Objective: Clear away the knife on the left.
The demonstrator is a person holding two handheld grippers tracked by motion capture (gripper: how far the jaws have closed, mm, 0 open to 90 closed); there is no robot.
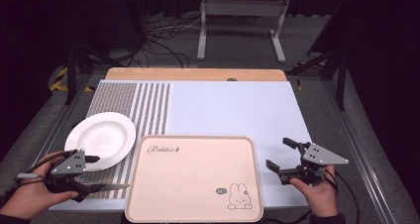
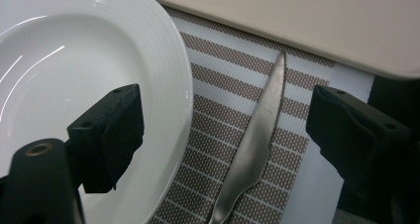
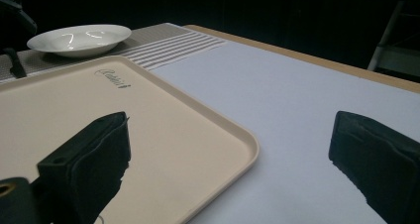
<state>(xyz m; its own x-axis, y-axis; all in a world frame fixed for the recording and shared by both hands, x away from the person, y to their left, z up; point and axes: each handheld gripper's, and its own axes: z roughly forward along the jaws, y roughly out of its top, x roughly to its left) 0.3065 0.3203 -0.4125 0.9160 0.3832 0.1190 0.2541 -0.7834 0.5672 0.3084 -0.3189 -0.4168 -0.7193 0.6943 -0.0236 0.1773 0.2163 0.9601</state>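
Pale table mat; beige rabbit-printed tray, white ribbed plate.

White plate, brown-striped mat, beige tray.

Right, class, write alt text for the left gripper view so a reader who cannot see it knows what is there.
A metal knife lies on a brown-and-white striped placemat between the open black jaws of the left gripper, which touch nothing. A white plate sits beside the knife on one side, and the edge of a beige tray crosses the top.
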